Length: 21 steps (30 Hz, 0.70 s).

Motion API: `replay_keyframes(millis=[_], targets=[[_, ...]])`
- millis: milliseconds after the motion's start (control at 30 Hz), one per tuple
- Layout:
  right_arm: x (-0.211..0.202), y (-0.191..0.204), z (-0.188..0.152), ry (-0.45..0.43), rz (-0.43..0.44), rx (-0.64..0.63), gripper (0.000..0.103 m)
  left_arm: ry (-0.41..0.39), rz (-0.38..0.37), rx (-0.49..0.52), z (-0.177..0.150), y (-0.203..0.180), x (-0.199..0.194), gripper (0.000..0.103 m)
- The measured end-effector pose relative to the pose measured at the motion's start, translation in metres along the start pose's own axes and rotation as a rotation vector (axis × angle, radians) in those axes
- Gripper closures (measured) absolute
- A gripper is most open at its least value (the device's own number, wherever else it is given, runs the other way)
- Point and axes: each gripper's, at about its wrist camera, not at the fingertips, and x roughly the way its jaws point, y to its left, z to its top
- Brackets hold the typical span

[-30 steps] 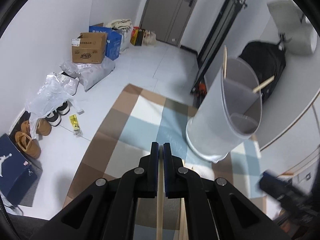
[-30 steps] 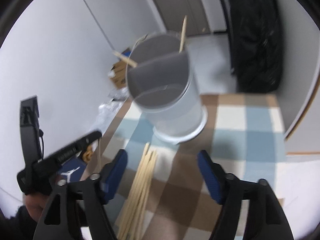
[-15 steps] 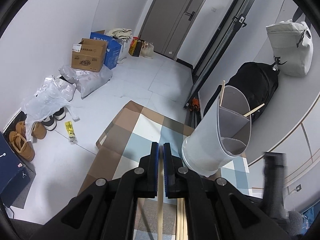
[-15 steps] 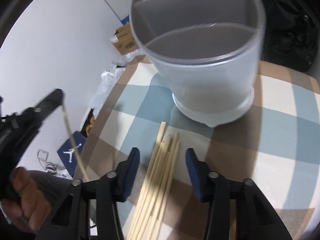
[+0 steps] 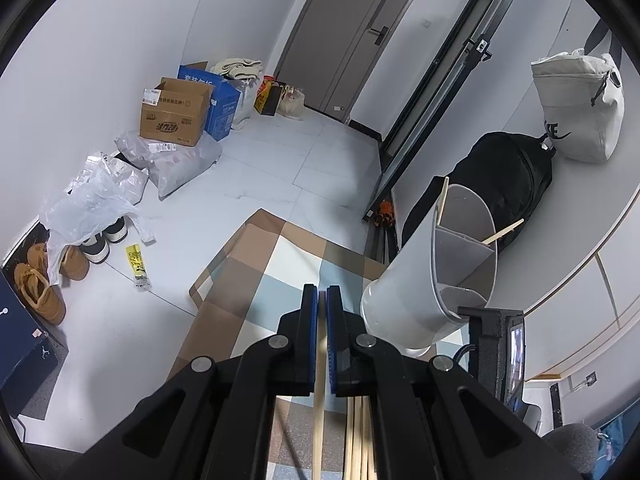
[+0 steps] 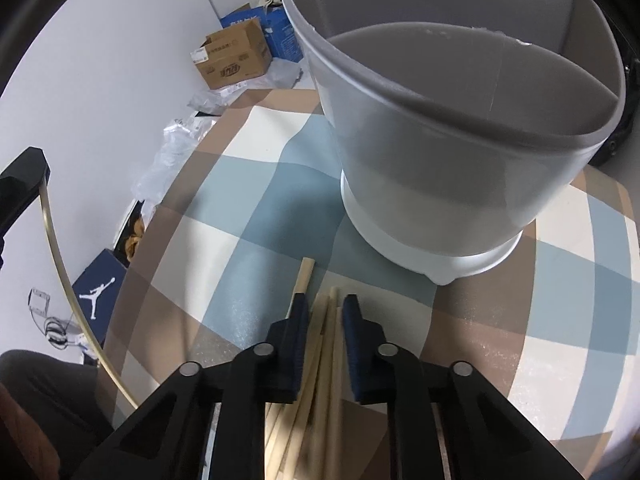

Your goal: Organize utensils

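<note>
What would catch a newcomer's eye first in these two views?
The big grey divided holder stands on the checked cloth and fills the top of the right view; two chopsticks lean in its far compartments. Just in front of it the right tongs have been closing around the loose pile of chopsticks. The left tongs are shut on a single chopstick above the cloth.
</note>
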Motion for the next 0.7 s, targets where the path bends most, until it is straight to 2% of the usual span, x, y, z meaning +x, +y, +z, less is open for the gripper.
replay_keyframes(millis=[333, 700], targets=[[-0.032, -0.015, -0.007, -0.094, 0.091, 0.081, 0.097, -0.001, -0.004, -0.009, 0.002, 0.0, -0.002, 0.103], [-0.117, -0.019, -0.023, -0.315, 0.126, 0.047, 0.098, -0.037, -0.048, 0.035, 0.001, -0.012, -0.018, 0.103]])
